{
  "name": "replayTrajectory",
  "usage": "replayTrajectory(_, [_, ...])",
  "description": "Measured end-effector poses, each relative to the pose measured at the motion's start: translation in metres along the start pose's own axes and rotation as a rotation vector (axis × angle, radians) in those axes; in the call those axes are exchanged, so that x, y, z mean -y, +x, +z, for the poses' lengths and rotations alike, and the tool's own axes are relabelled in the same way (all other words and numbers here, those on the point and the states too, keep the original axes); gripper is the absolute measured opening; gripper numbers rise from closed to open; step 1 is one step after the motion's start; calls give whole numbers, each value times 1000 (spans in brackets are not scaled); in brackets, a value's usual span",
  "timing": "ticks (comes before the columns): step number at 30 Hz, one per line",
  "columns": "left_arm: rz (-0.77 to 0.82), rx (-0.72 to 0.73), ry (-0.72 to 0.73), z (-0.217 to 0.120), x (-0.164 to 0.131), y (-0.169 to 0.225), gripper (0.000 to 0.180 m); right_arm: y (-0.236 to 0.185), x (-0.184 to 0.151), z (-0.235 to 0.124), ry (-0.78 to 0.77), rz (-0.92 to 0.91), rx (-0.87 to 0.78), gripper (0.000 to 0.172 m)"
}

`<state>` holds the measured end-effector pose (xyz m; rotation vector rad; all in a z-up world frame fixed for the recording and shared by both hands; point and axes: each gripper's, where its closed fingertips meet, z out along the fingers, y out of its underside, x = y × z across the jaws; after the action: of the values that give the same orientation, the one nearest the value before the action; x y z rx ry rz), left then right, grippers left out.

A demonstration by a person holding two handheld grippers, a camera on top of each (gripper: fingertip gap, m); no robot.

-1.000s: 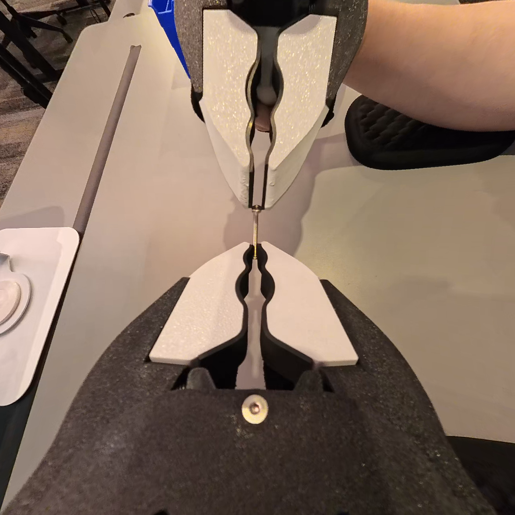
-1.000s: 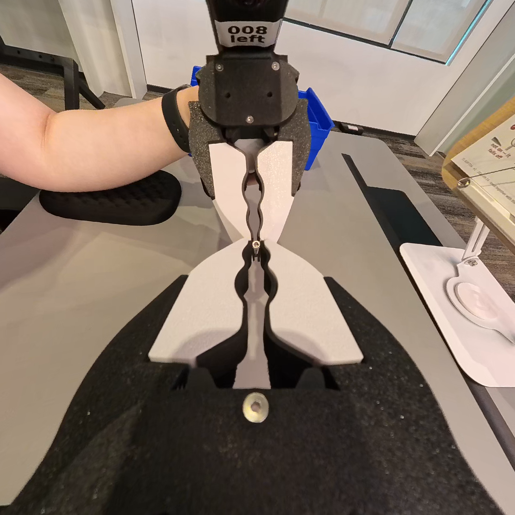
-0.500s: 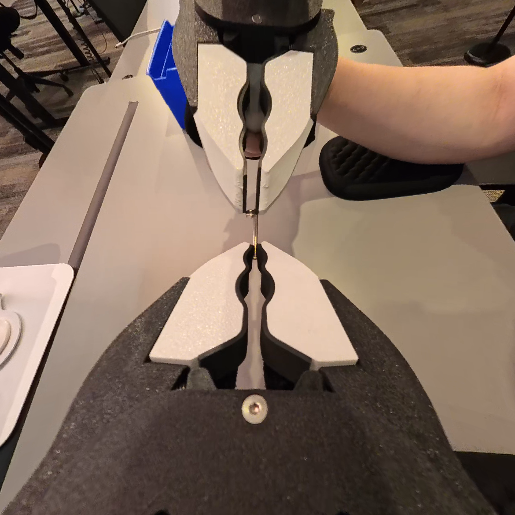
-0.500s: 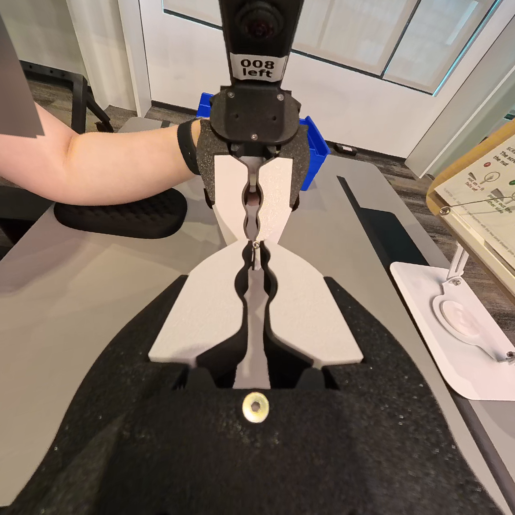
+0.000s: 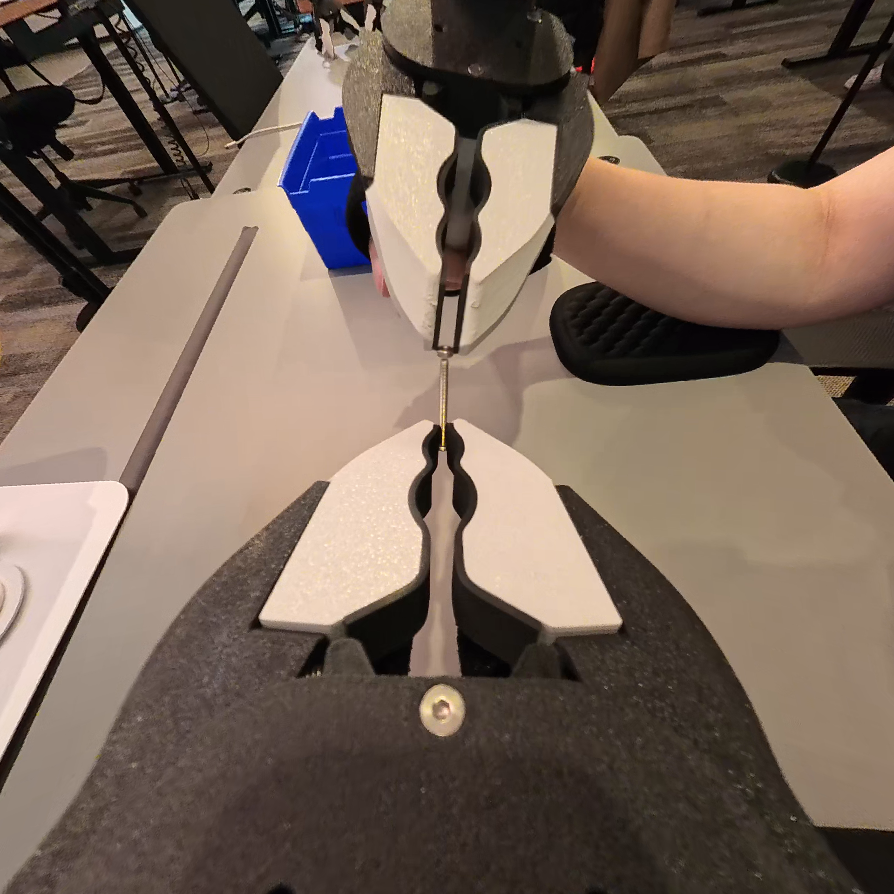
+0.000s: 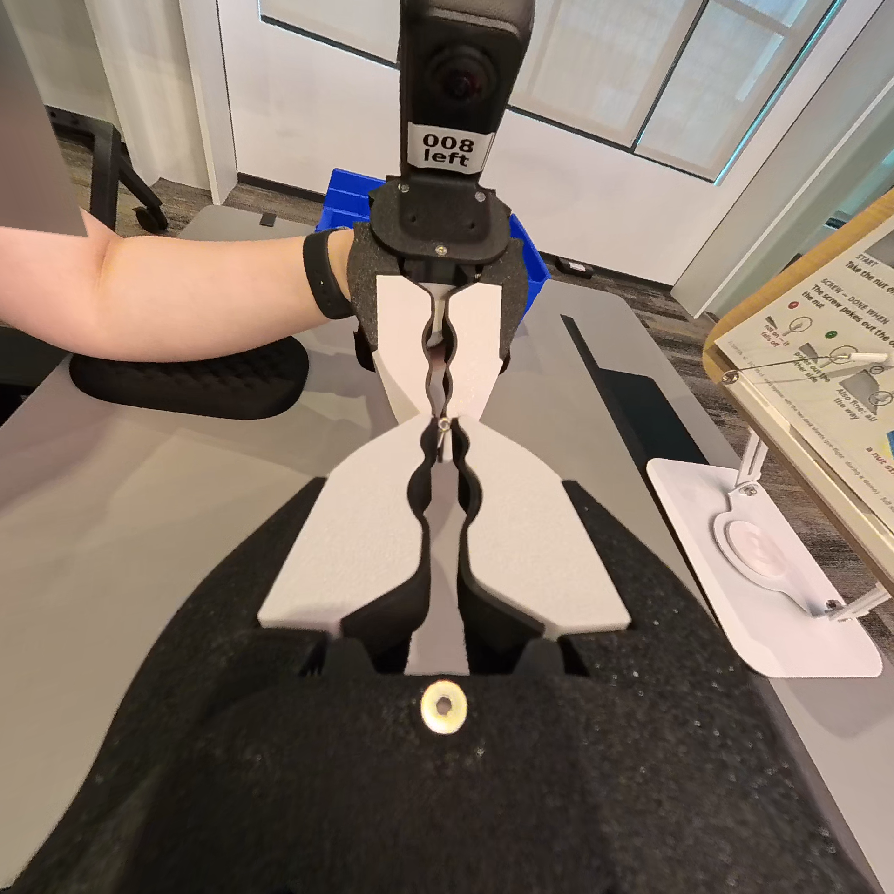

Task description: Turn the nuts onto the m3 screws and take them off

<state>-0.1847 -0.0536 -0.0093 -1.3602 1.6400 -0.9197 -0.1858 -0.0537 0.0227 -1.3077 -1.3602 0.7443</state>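
1. Pinching the threaded tip of a slim screw (image 5: 443, 387), the left claw (image 5: 442, 428) is closed on it above the grey surface (image 5: 242, 411).
2. Facing it, the right claw (image 5: 447, 347) is clamped on the screw's head; this two-ended hold looks unchanged from a moment ago.
3. Behind sit a black wrist rest (image 5: 653, 338) and a blue bin (image 5: 324, 193).

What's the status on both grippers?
Left gripper shut on screw shank. Right gripper fingers closed at its head. Screw spans both, clear above table. Nothing in the way.
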Motion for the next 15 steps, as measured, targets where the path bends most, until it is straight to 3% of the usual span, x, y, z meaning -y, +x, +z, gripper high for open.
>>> replayTrajectory(15, [24, 12, 3, 4, 1, -1, 3, 0, 1, -3, 8, 4, 9, 5])
